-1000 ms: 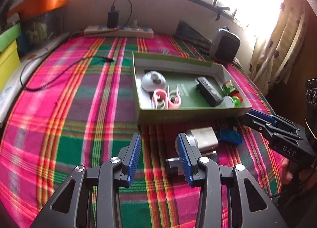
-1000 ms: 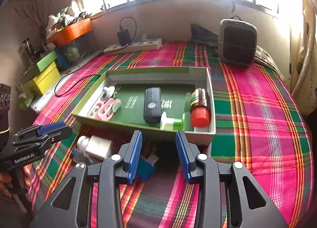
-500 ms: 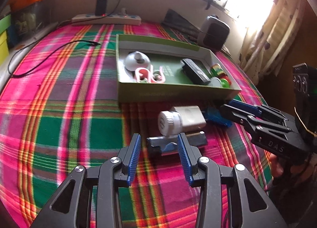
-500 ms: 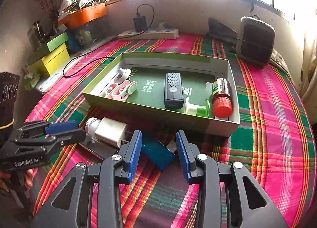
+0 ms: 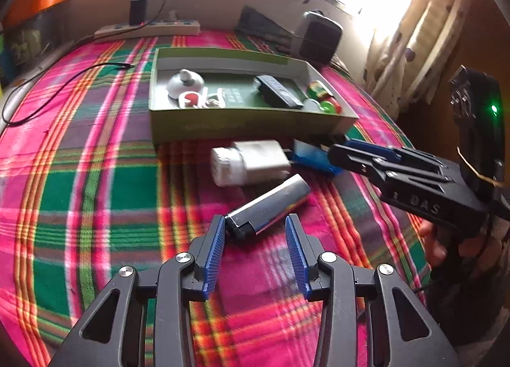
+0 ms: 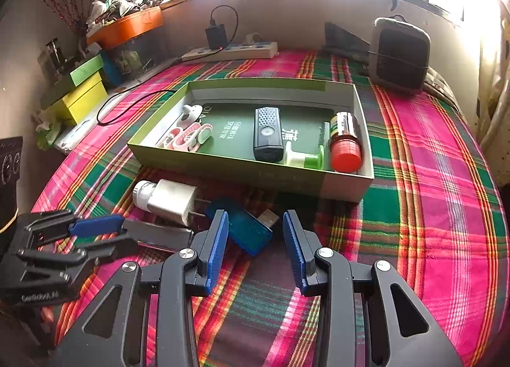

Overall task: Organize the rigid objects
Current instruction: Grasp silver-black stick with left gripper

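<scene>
Left gripper: jaws apart, around the dark end of the silver lighter lying on the plaid cloth.
Right gripper: jaws apart, blue USB stick between them.
White charger: beside the stick, before the green box.

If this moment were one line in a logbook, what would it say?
left gripper: open, around silver lighter end | right gripper: open, at blue USB stick | white charger: outside box
</scene>
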The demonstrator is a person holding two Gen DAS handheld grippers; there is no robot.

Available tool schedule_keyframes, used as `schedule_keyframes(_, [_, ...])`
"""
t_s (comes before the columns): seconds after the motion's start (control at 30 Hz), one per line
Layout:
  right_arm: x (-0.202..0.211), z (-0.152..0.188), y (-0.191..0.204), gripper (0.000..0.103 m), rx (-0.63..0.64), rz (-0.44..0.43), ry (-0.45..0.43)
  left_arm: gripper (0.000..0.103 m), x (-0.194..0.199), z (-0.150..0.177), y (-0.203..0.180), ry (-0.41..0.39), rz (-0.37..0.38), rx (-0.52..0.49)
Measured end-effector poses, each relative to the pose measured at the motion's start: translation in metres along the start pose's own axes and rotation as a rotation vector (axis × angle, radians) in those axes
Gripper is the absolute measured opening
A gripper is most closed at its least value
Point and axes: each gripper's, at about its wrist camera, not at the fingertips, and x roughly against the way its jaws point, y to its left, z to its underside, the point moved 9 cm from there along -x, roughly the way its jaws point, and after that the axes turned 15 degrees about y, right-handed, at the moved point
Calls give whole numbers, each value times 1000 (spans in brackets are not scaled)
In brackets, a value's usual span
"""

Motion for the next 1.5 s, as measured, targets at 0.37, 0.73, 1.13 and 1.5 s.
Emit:
schedule_keyframes(0.37, [8, 12, -14, 37, -53, 2, -9, 39, 2, -3, -16, -10, -70, -71])
schedule_keyframes(0.73, [19, 21, -26, 37, -87, -4, -32, 40, -17, -21, -29, 41, -141, -162])
schedule_keyframes(1.13, [20, 24, -40, 37, -125, -10, -32, 40, -25, -22, -41, 48, -174, -191])
schedule_keyframes(1.5, [18, 23, -37, 37, -114, -12, -26, 24, -18, -13, -33, 28, -201, -172])
